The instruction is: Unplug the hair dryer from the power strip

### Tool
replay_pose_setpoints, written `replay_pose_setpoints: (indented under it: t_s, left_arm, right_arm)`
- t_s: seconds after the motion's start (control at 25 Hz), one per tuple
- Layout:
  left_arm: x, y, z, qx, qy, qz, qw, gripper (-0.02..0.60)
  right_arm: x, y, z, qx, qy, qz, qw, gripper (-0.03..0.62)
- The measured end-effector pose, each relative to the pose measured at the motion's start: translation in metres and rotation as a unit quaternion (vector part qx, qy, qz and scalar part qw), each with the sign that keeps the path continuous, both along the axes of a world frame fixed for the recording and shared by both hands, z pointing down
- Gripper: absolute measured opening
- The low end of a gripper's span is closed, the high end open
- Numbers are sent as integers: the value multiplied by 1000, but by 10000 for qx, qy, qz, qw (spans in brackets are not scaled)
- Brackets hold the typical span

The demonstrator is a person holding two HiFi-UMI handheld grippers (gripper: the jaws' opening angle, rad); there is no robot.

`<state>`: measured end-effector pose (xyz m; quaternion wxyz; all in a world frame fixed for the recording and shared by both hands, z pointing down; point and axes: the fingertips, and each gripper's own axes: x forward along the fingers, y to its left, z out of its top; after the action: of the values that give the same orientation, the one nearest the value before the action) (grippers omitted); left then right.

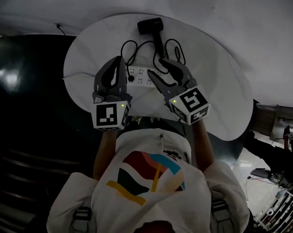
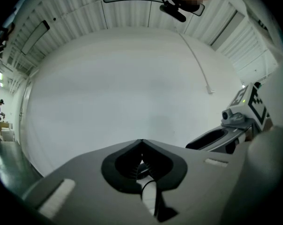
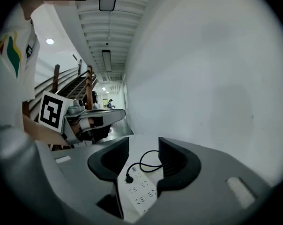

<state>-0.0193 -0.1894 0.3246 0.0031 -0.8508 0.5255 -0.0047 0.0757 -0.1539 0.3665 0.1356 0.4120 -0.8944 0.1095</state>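
**Your right gripper [image 3: 144,144] is open at the long white plastic power strip [image 3: 142,191], and your left gripper [image 2: 141,143] is closed.**

The power strip lies crosswise on the round white table [image 1: 88,47] in front of you. The black hair dryer [image 1: 152,27] rests beyond it near the far edge, and its thin black cord [image 3: 141,163] loops back toward the strip. The small black plug [image 3: 129,177] sits at the strip's left end, but you cannot tell whether its pins are in a socket. Your right jaws stand well apart and press on nothing, with the plug and strip showing between them, lower down on the table. Your left jaws meet at the tips near the strip's left end.
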Motion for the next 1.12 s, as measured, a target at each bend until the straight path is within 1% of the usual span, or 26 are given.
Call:
replay_pose_setpoints:
  t_s: [0.12, 0.24, 0.32, 0.4, 0.56, 0.68, 0.8, 0.88, 0.92, 1.0, 1.12]
  left_arm:
    - [-4, -2, 11, -114, -48, -30, 9999, 0]
    - [-9, -4, 22, -244, -112, -43, 9996, 0]
    - [-12, -3, 29, -327, -150, -56, 9993, 2]
    - [-15, -4, 36, -400, -160, -66, 9990, 10]
    - [-16, -5, 53, -584, -204, -40, 9981, 31]
    - [-16, -5, 61, -651, -253, 51, 9975, 49]
    - [-19, 1, 72, -763, -316, 117, 9965, 67]
    - [-19, 5, 82, -869, -371, 175, 9954, 80]
    - [-19, 6, 89, -935, -396, 218, 9946, 86]
    - [-16, 9, 103, -1120, -424, 357, 9922, 93]
    - [-10, 12, 129, -1480, -396, 590, 9864, 169]
  right_arm:
    - [-10, -7, 30, -382, 542, -598, 9960, 233]
    - [-21, -12, 65, -650, 1262, -1184, 9828, 242]
    - [-27, -9, 92, -851, 1770, -1569, 9679, 245]
    - [-30, -5, 118, -1067, 2224, -1953, 9492, 244]
    - [-29, 2, 164, -1514, 2917, -2508, 9106, 239]
    - [-25, 6, 189, -1797, 3343, -2757, 8831, 236]
    - [-21, 12, 203, -1986, 3702, -2856, 8614, 233]
    - [-19, 14, 209, -2134, 3800, -2875, 8529, 231]
    - [-18, 14, 210, -2208, 3805, -2871, 8509, 221]
    - [-19, 15, 209, -2334, 3807, -2860, 8478, 225]
    - [-20, 14, 209, -2476, 3972, -2855, 8363, 229]
